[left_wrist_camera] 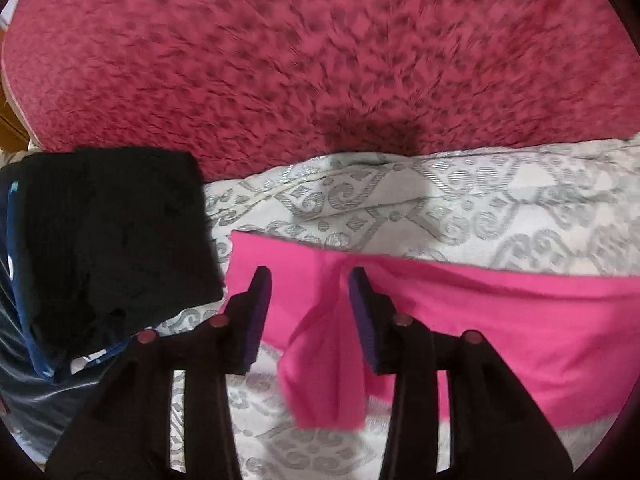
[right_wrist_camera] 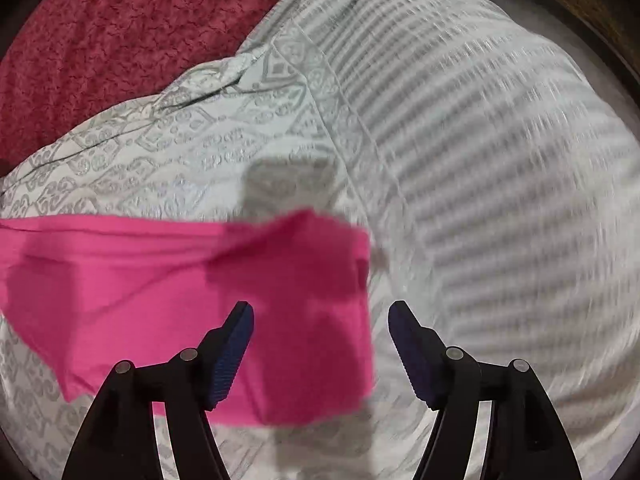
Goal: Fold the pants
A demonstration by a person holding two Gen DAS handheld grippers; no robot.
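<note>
The pink pants [left_wrist_camera: 500,320] lie across a white bedspread with a grey pattern [left_wrist_camera: 440,208]. My left gripper [left_wrist_camera: 308,280] is open above their left end, where a bunched fold of pink cloth [left_wrist_camera: 324,360] rises between the jaws without being pinched. In the right wrist view the pants [right_wrist_camera: 160,288] stretch from the left edge to the middle. My right gripper [right_wrist_camera: 320,312] is open and empty over their right end, whose edge [right_wrist_camera: 352,320] is blurred.
A stack of folded dark clothes [left_wrist_camera: 112,240] with blue trim lies left of the pants. A dark pink fuzzy blanket [left_wrist_camera: 320,60] covers the bed beyond. A white striped pillow or cover [right_wrist_camera: 500,200] fills the right of the right wrist view.
</note>
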